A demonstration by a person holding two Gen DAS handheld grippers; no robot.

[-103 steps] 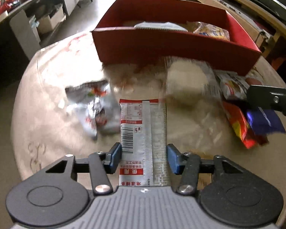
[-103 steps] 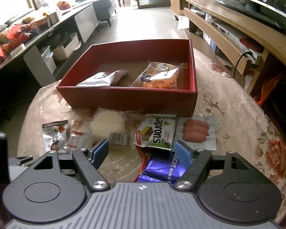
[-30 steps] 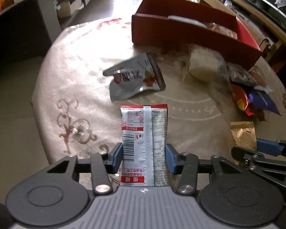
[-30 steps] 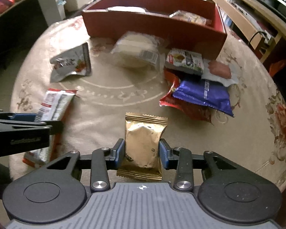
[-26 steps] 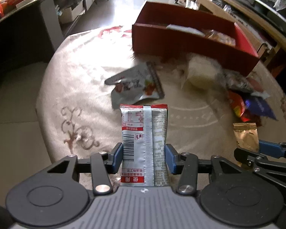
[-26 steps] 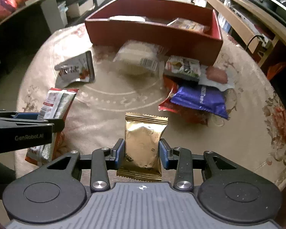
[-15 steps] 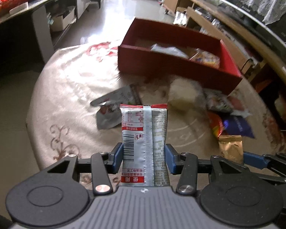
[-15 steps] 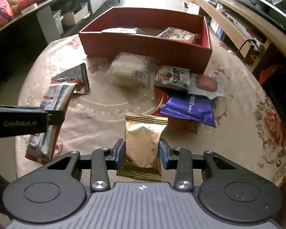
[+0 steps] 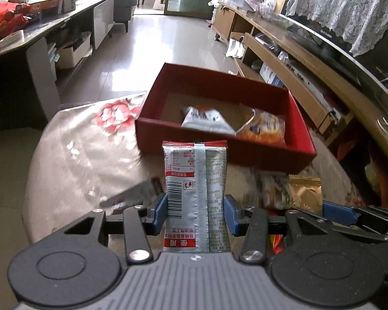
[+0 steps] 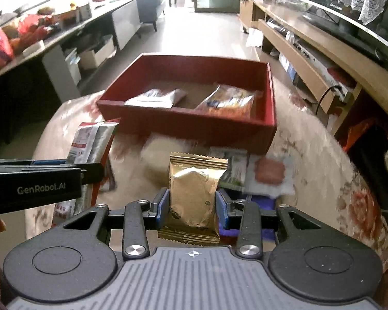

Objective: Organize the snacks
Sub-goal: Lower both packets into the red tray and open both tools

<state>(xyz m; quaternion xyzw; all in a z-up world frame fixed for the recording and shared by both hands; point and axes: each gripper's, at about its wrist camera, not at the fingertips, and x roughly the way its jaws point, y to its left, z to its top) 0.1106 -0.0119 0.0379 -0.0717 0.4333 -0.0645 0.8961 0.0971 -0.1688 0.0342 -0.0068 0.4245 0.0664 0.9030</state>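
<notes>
Both my tongs have risen off the tabletop (image 10: pixel 310 139) toward the red box (image 9: pixel 219 139): left tongs (image 9: pixel 195 210) clamped on the silver packet (image 9: pixel 195 180), right tongs (image 10: pixel 192 208) clamped on the gold packet (image 10: pixel 194 193); dropping them in should come next.

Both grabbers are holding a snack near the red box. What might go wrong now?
1. The two hand-held grippers are close side by side; the left hand-held gripper and right hand-held gripper might bump over the red box.
2. The gold packet is pinched only at its sides, so it may slip.
3. The silver-and-red packet could land on the two bags already inside.
</notes>
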